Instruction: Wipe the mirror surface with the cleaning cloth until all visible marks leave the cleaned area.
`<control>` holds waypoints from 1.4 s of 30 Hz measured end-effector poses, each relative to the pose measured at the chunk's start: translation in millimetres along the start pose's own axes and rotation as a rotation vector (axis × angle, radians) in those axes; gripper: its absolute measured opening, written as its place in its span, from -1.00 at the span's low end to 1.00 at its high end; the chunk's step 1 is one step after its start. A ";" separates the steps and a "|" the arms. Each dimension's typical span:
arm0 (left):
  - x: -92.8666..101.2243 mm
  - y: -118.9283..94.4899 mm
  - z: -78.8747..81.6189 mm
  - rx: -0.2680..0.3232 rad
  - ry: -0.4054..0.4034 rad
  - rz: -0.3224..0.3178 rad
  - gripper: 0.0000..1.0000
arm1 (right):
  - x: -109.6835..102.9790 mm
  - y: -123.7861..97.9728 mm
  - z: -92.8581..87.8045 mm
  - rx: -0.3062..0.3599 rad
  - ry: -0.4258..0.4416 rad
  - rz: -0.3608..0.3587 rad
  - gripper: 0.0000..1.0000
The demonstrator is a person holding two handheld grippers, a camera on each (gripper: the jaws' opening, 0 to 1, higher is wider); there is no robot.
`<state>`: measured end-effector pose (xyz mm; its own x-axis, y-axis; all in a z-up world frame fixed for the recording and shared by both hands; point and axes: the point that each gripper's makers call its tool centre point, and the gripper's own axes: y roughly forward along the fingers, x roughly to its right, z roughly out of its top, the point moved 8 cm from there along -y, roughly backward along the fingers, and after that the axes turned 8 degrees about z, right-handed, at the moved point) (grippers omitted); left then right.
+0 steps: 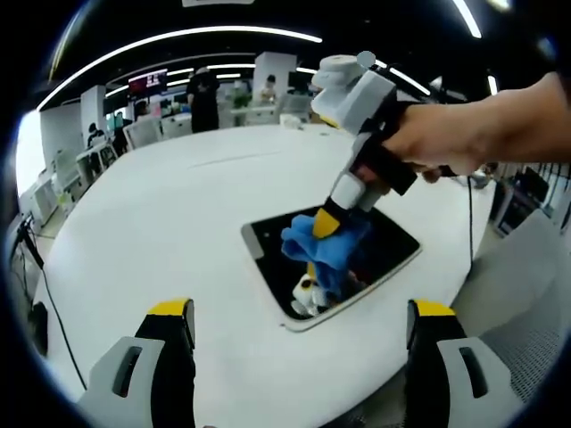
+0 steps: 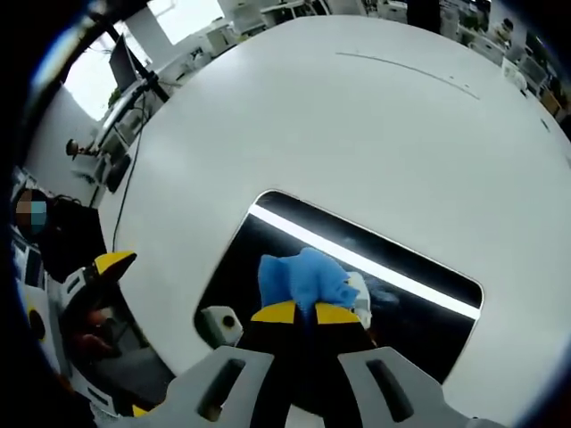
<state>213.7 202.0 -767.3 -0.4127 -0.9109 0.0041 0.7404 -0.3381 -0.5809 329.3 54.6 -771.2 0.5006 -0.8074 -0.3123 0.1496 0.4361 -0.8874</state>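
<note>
A rectangular mirror [image 1: 393,236] [image 2: 268,241] lies flat on the white table [image 1: 178,223] [image 2: 357,116]. A blue cleaning cloth [image 1: 332,245] [image 2: 299,278] is pressed on the glass. My right gripper [image 2: 306,312] is shut on the cloth; in the left gripper view it comes in from the upper right as the right gripper [image 1: 328,223], held by a hand, tips down on the mirror. My left gripper [image 1: 299,334] stands open above the table's near edge, short of the mirror, with nothing between its jaws. A ceiling light's bright streak reflects in the mirror.
The round white table stretches wide beyond the mirror. Desks, monitors and people stand far behind it in the left gripper view. Cables and a stand [image 2: 134,71] sit past the table's edge. The left gripper [image 2: 103,267] shows at the lower left of the right gripper view.
</note>
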 end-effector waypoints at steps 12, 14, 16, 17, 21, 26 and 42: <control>0.3 0.5 0.0 0.001 -0.005 -0.004 0.98 | 11.5 8.9 18.3 -0.005 0.010 -0.009 -1.00; 0.7 0.0 0.2 0.001 -0.006 -0.006 0.98 | 12.5 9.9 20.6 -0.006 0.011 -0.012 -1.00; 0.8 0.1 0.2 0.002 -0.005 -0.007 0.98 | 12.7 9.8 22.4 -0.008 0.014 -0.014 -1.00; 0.9 0.2 0.1 0.002 -0.005 -0.008 0.98 | 13.8 10.5 24.4 0.000 0.000 -0.018 -1.00; 0.7 0.2 -0.2 0.000 -0.007 -0.008 0.98 | 16.9 13.0 29.1 -0.011 0.022 -0.017 -1.00; 1.0 0.5 -0.4 -0.001 -0.005 -0.012 0.98 | 15.6 11.0 31.5 -0.001 -0.006 -0.029 -1.00; 2.2 -0.2 0.8 0.003 -0.006 -0.021 0.98 | 17.4 14.8 42.2 0.002 -0.027 -0.055 -1.00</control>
<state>213.1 199.8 -766.5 -0.4250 -0.9050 0.0207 0.7332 -0.3576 -0.5785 376.3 63.8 -775.5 0.5143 -0.8192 -0.2539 0.1791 0.3920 -0.9024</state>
